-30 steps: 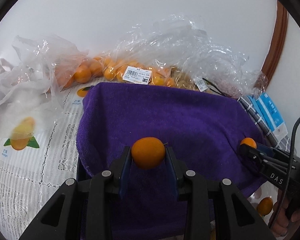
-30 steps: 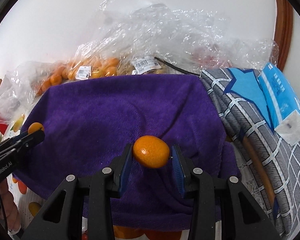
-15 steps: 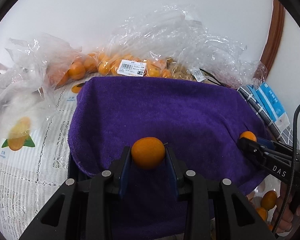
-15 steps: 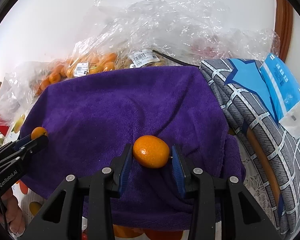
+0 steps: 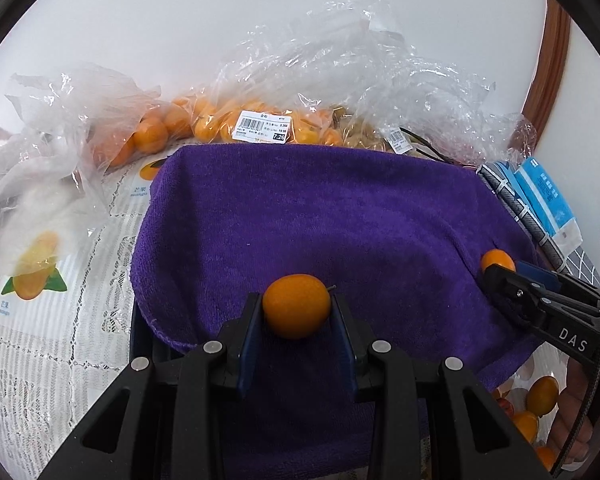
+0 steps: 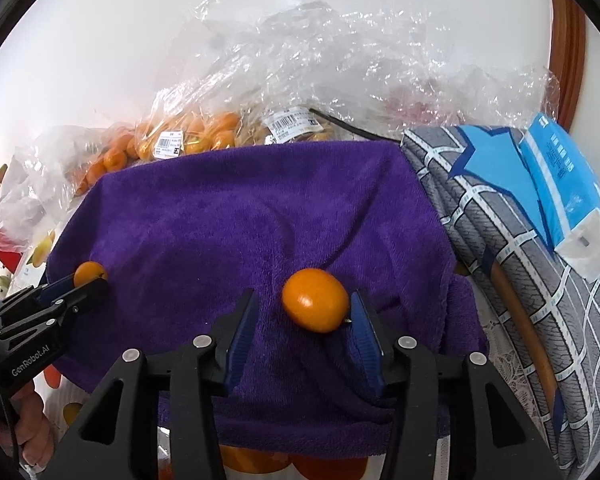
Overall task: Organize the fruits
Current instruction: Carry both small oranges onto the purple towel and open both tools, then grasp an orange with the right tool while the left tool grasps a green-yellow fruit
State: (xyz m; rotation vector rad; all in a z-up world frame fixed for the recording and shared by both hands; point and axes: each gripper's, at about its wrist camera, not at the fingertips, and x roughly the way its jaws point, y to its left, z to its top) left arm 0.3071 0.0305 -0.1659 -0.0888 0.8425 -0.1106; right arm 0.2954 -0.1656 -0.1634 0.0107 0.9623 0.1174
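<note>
My left gripper is shut on a small orange kumquat above the purple towel. My right gripper is open; its kumquat sits between the fingers, touching the right finger and clear of the left, on the purple towel. The right gripper shows at the right of the left wrist view with its kumquat. The left gripper and its kumquat show at the left of the right wrist view.
Clear plastic bags of kumquats lie behind the towel against the white wall. A grey checked cloth and a blue tissue pack lie right of the towel. More kumquats lie below the towel's near edge. A lace tablecloth is at left.
My right gripper's fingers have spread apart, letting go of the kumquat, which now rests against the right finger. The left gripper still holds its kumquat.
</note>
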